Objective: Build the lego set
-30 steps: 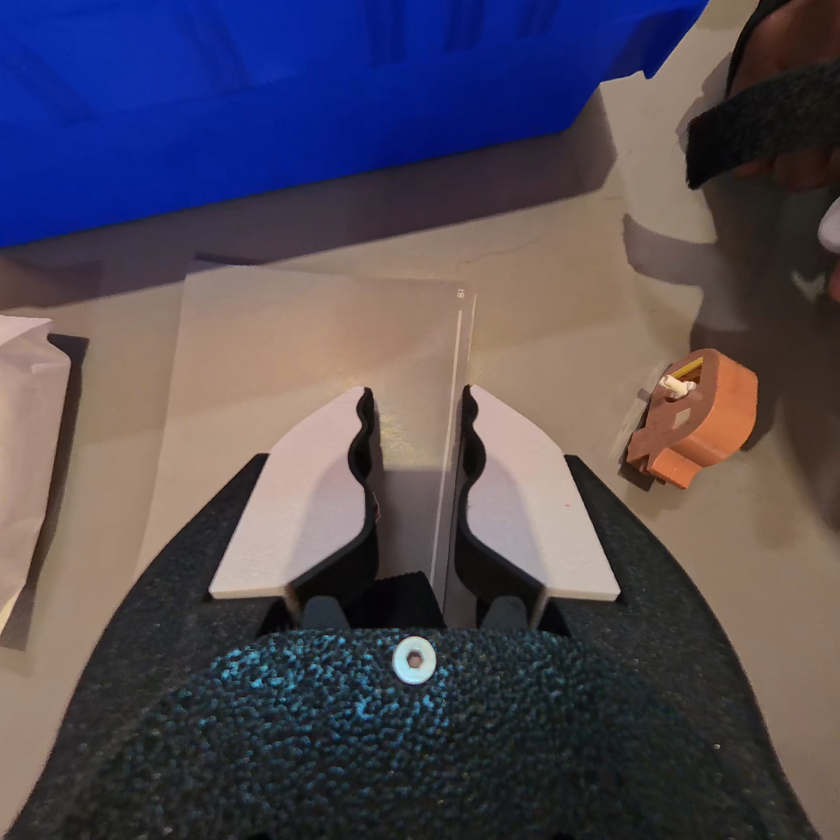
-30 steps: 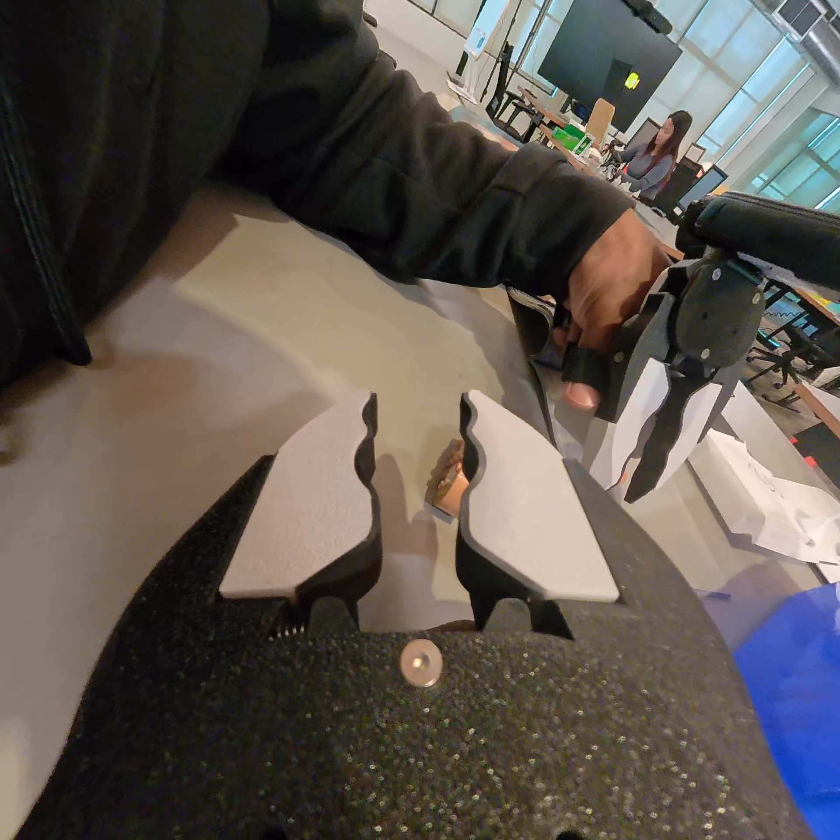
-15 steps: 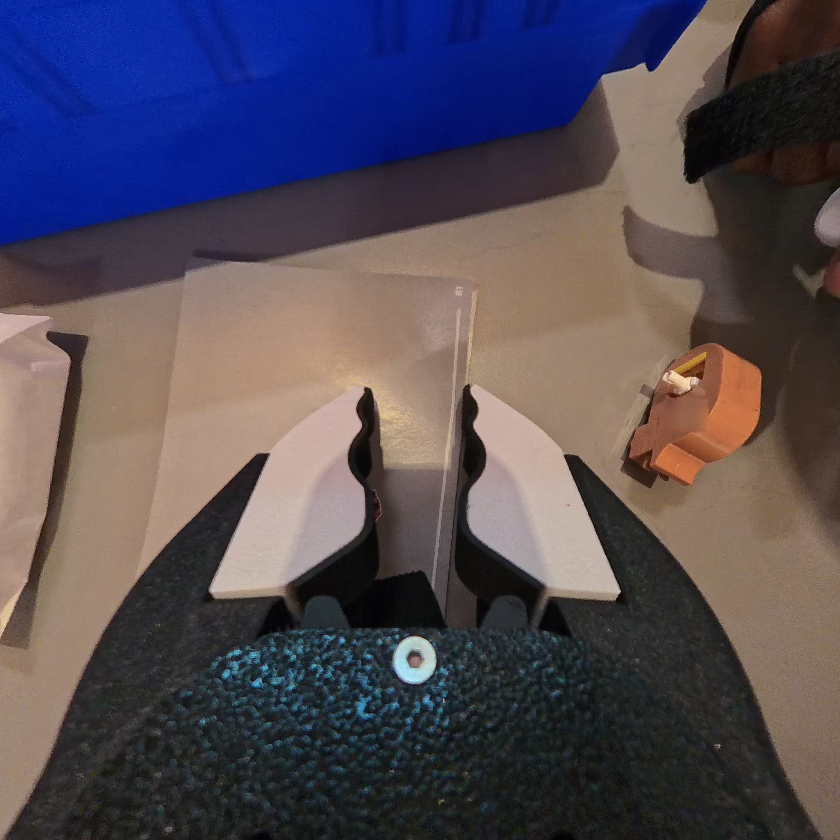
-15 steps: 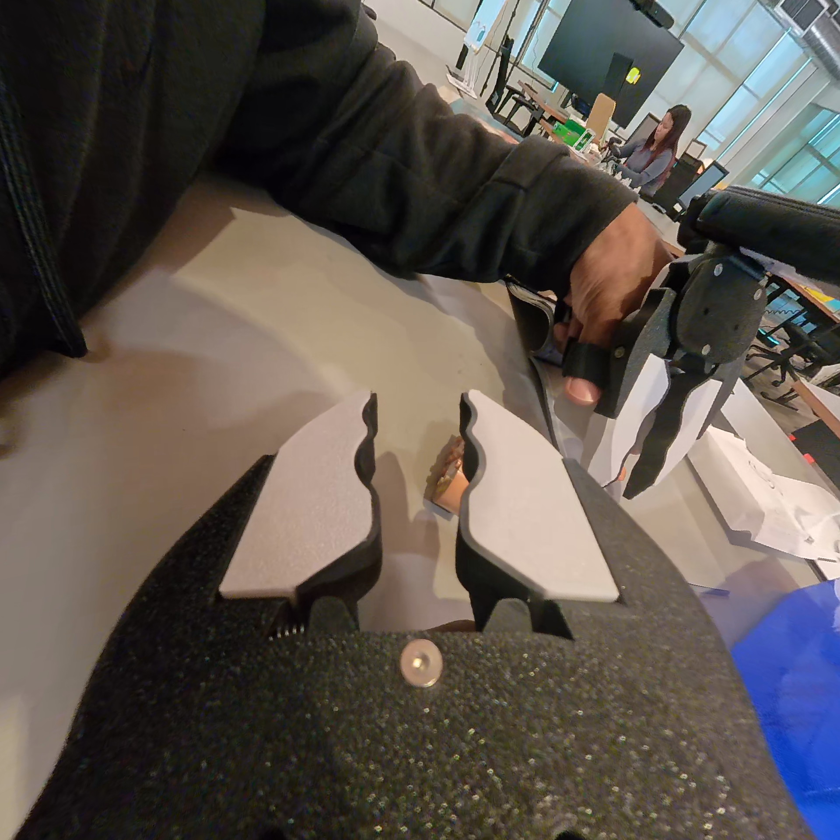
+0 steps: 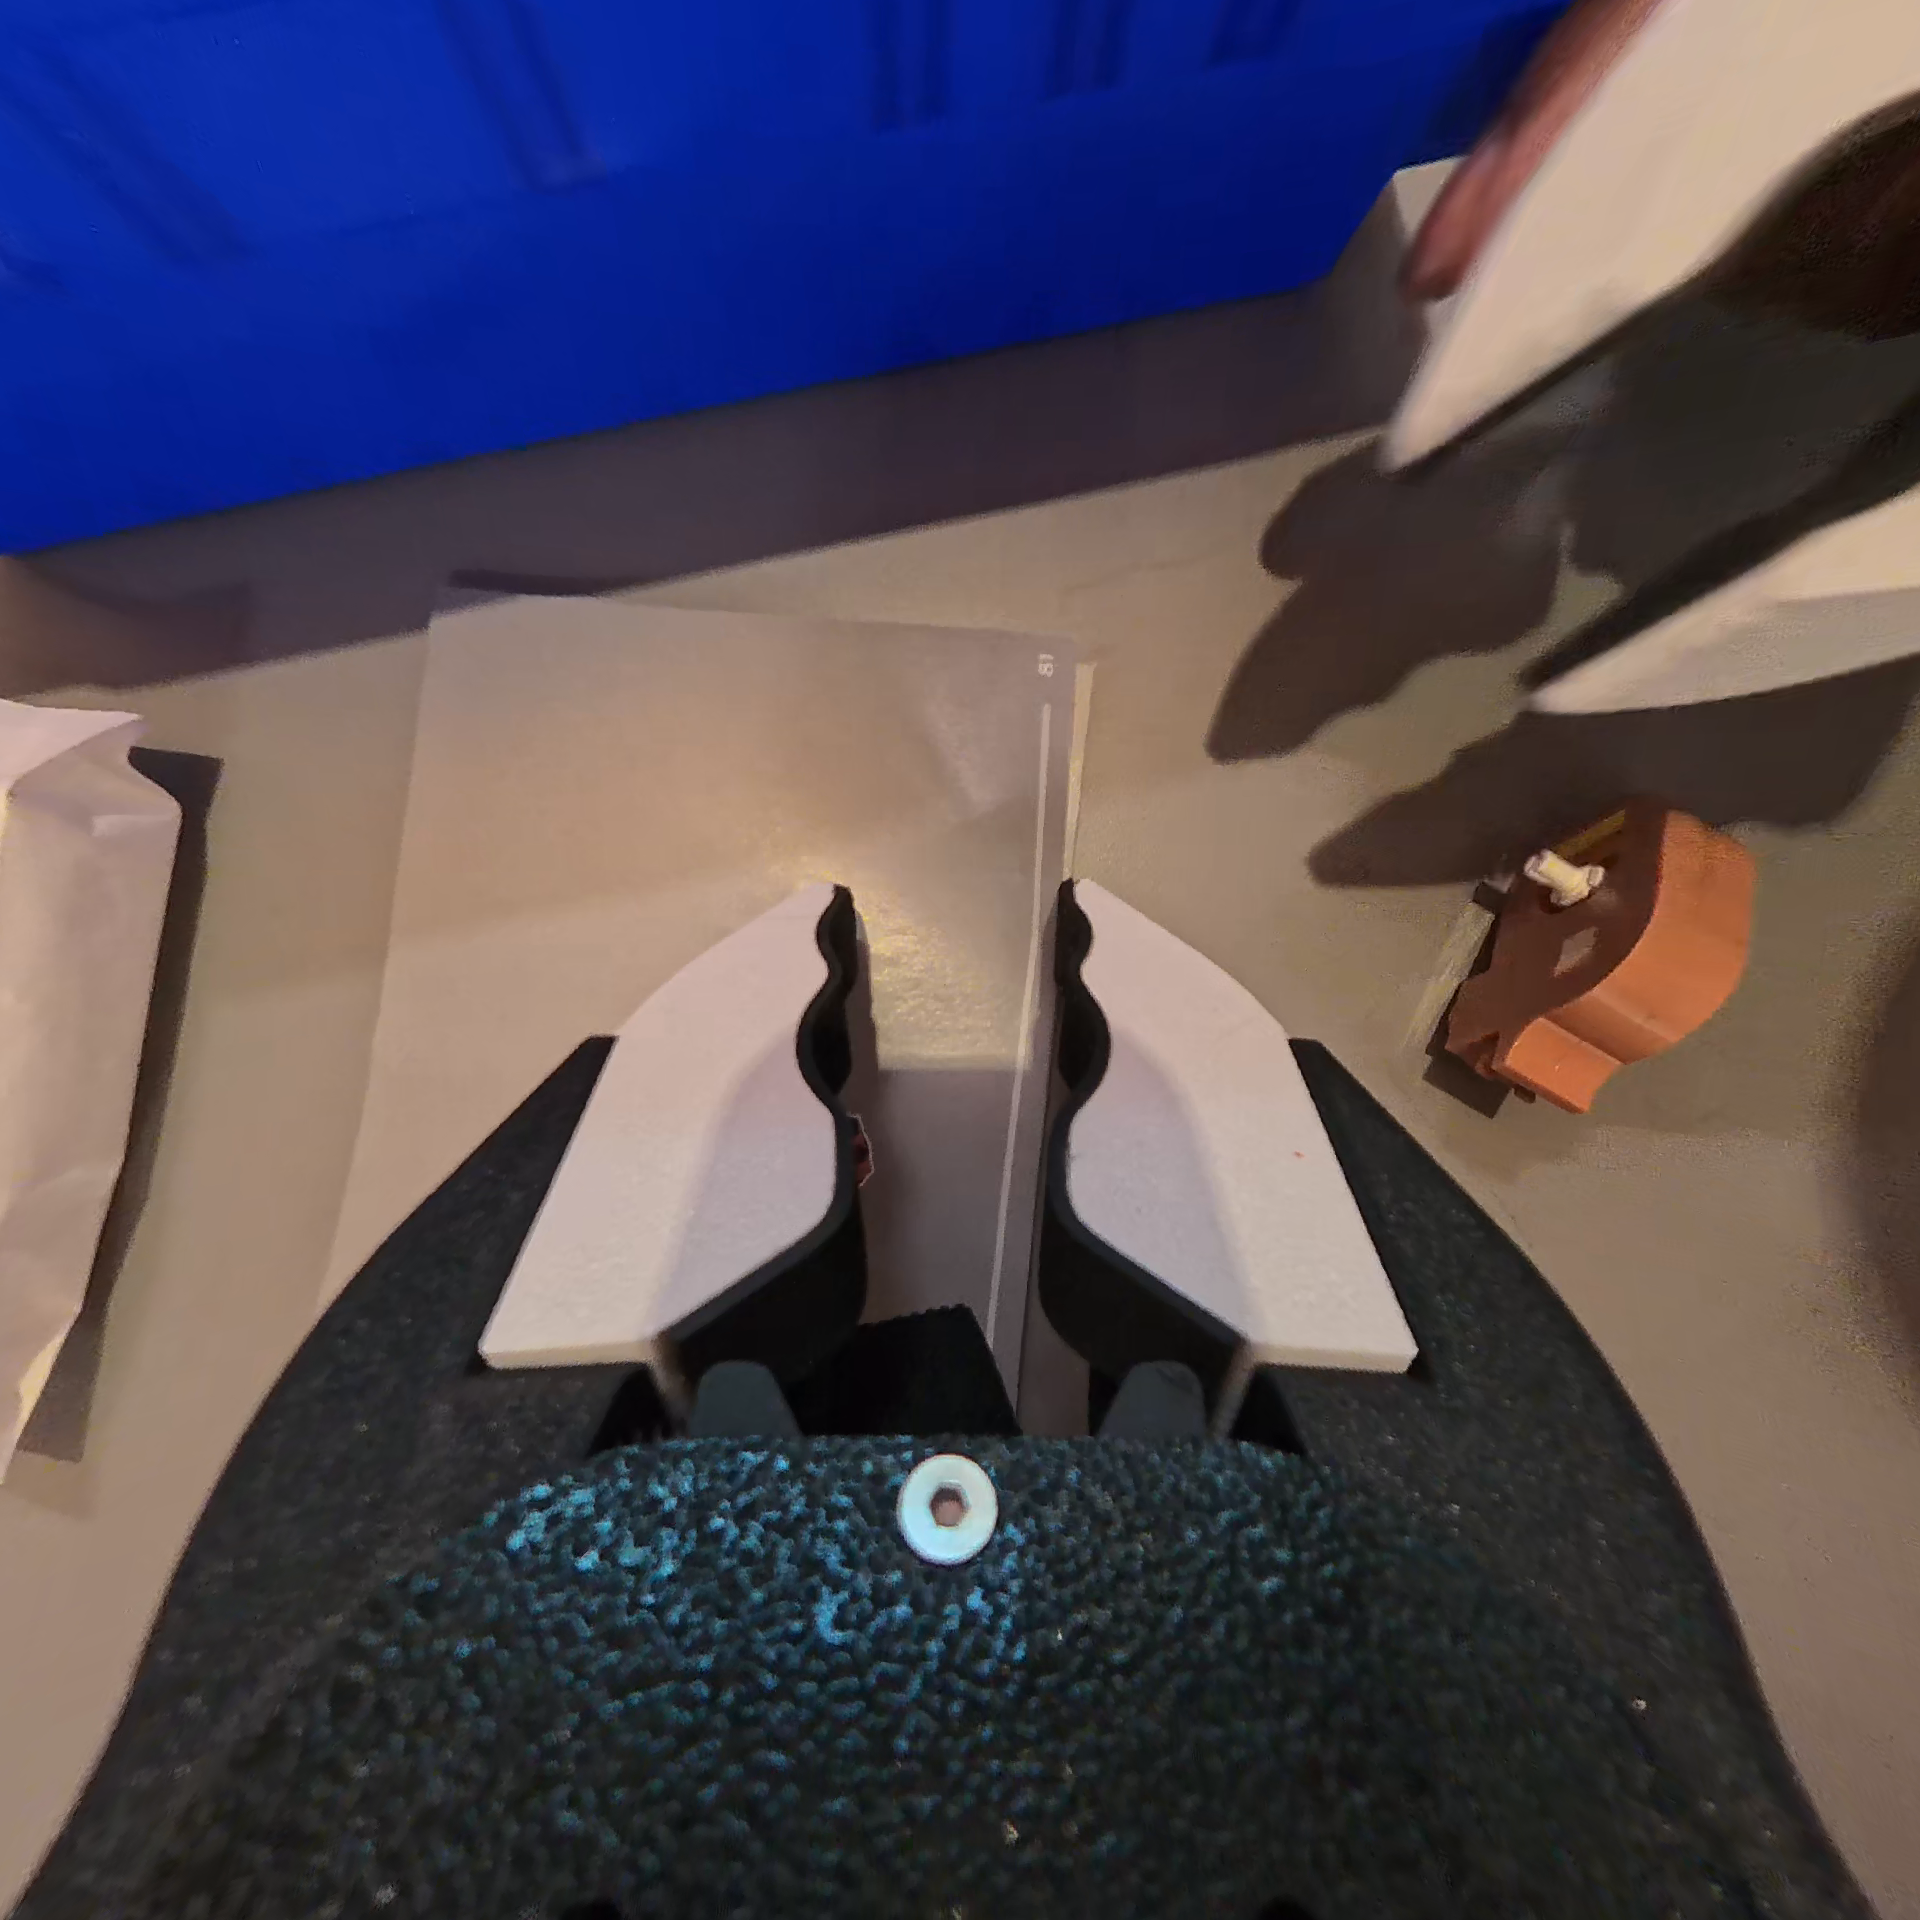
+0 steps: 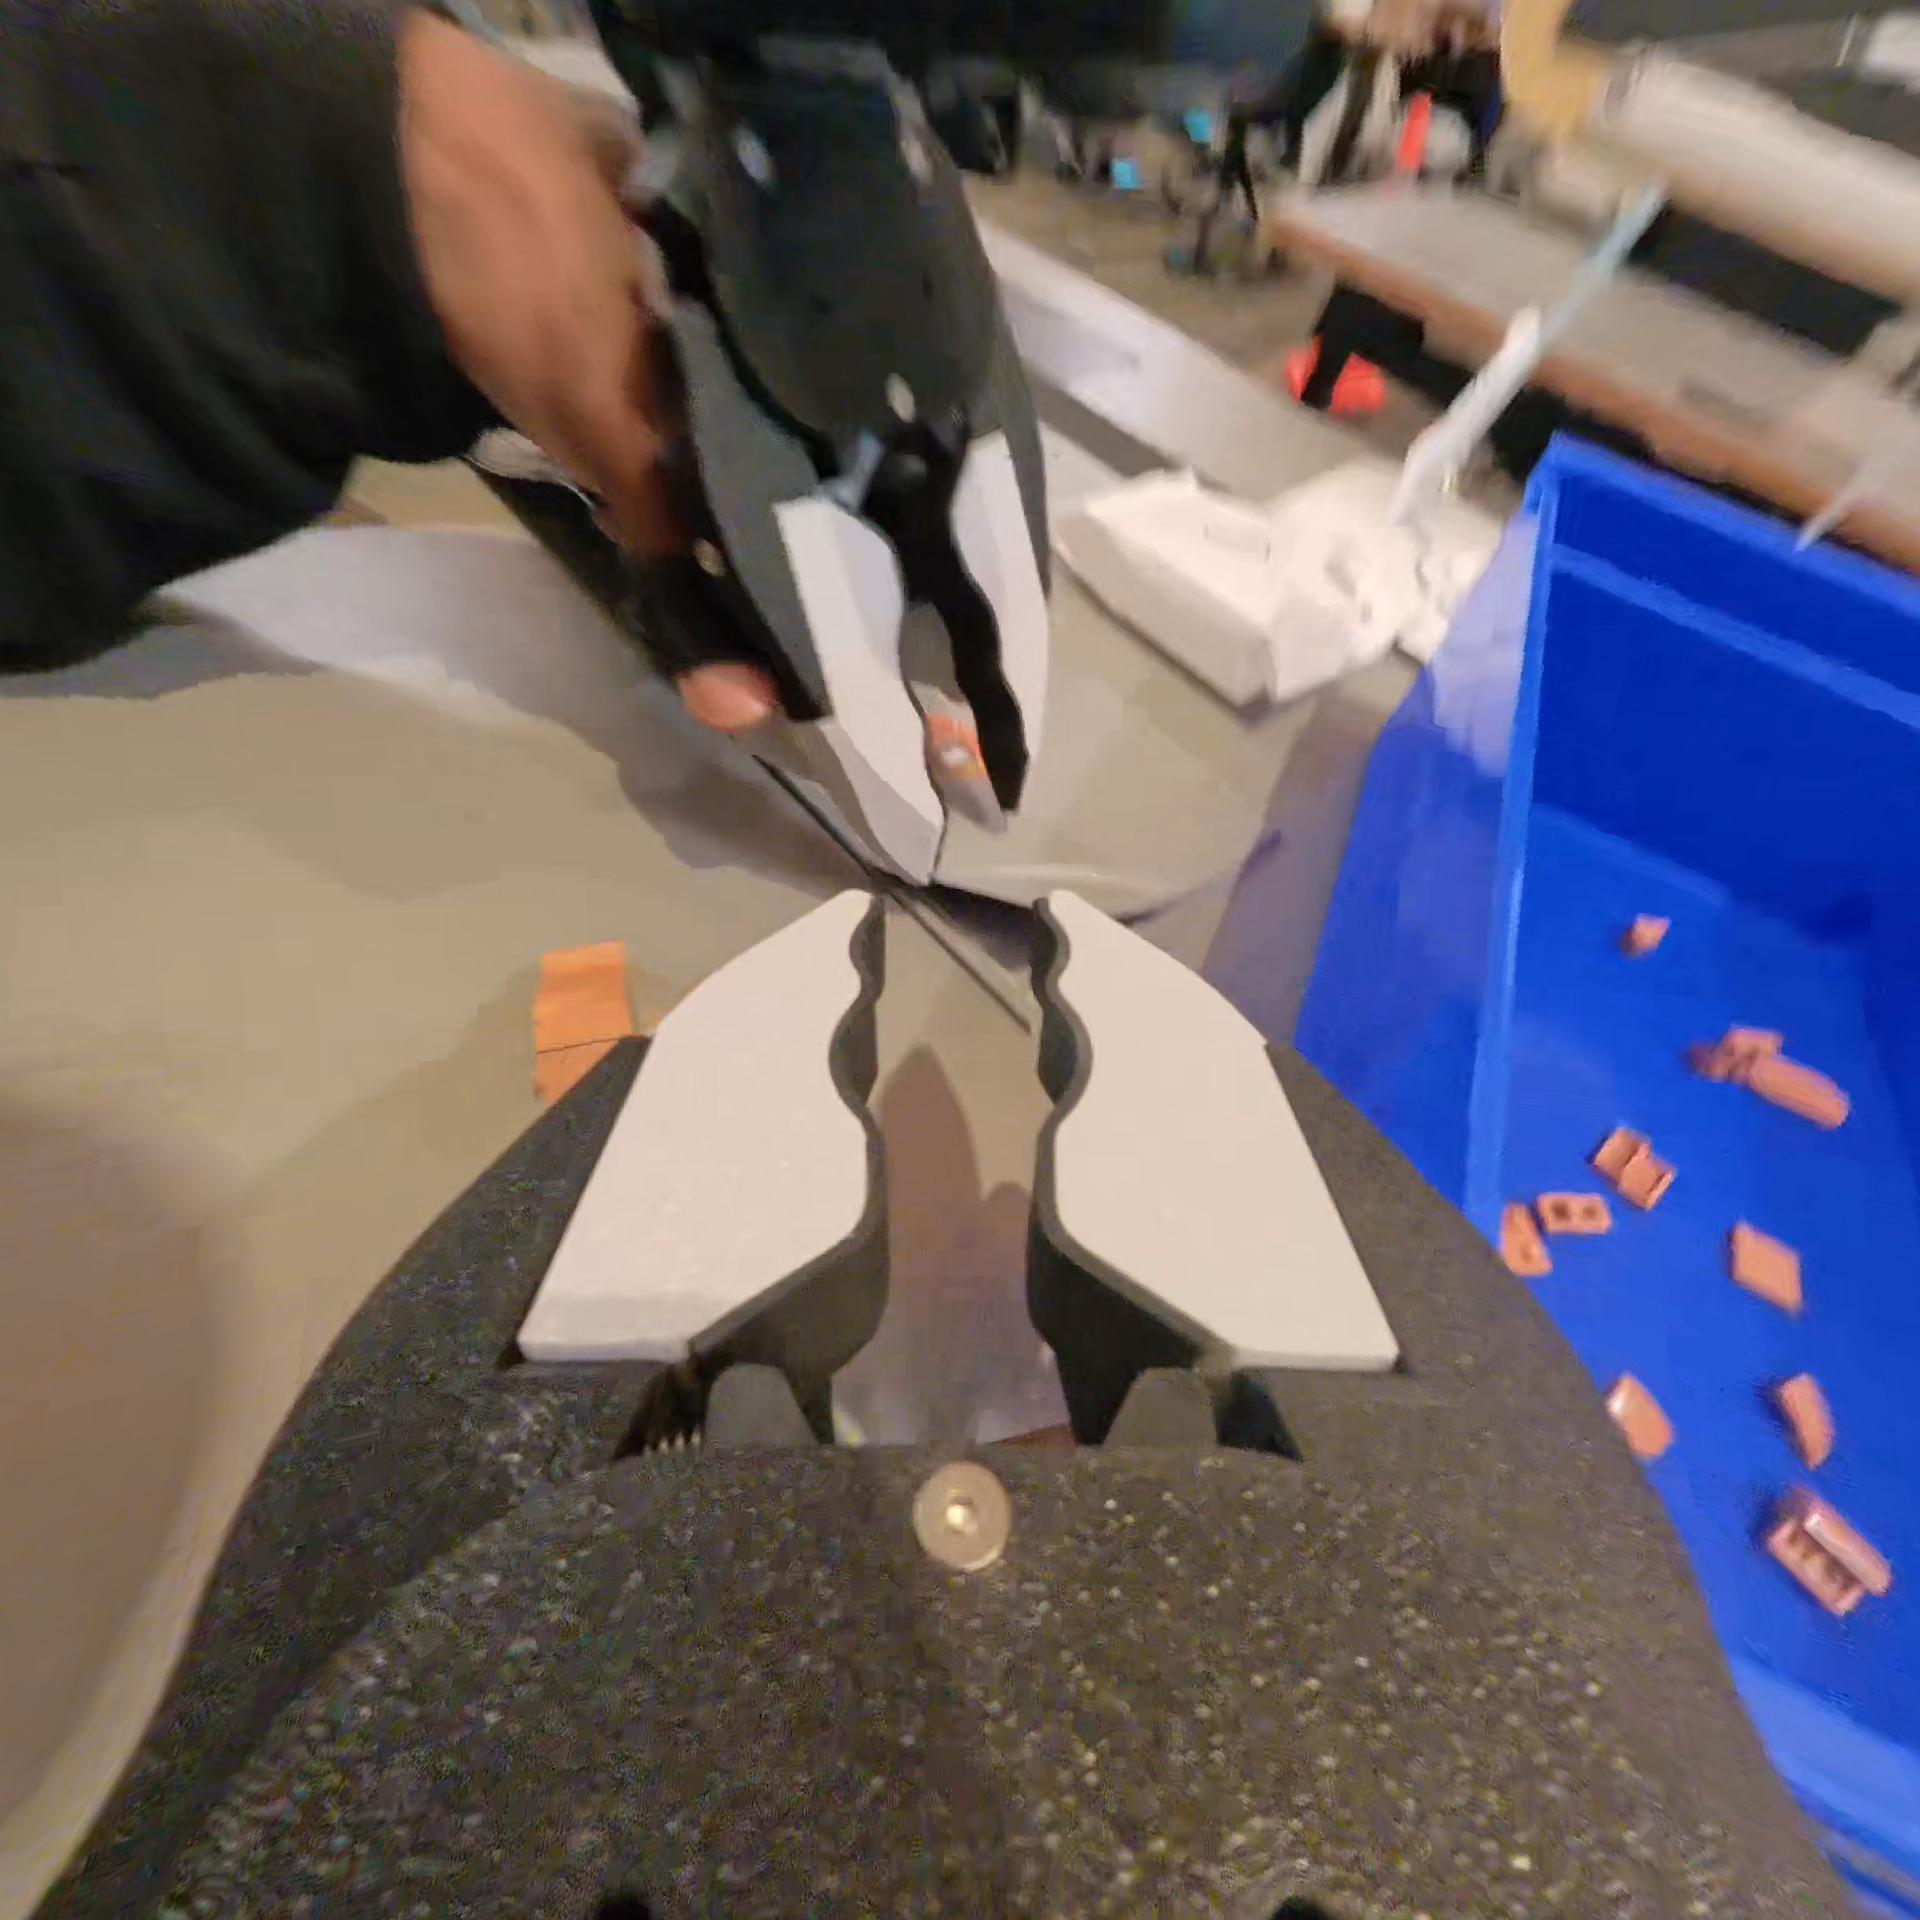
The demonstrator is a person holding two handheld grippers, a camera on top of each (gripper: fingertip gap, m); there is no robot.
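In the left wrist view my left gripper [image 5: 956, 894] is open, its fingertips over a clear plastic bag [image 5: 675, 831] that lies flat on the grey table. Nothing is pressed between its pads. An orange-brown plastic part [image 5: 1621, 956] lies on the table to its right. My right gripper [image 5: 1465, 566] shows blurred at the upper right, above that part. In the right wrist view my right gripper [image 6: 956, 904] is open and empty, its tips just short of the left gripper [image 6: 961, 821] and over the bag's edge [image 6: 987, 966]. The orange part [image 6: 582, 997] lies left of my right fingers.
A blue bin [image 5: 623, 260] stands behind the bag; in the right wrist view the blue bin [image 6: 1507, 935] holds several loose orange parts. White packets [image 5: 62, 987] lie at the left, and more white packets [image 6: 1195, 582] lie beyond the left gripper. A person's sleeve and hand [image 6: 520, 260] hold the left gripper. The grippers' ends are close to 9 cm from one another.
My right gripper has swung away from the orange part, which stood by its fingertips, toward the left gripper and the bin; its jaws narrowed a little. The left gripper has not moved.
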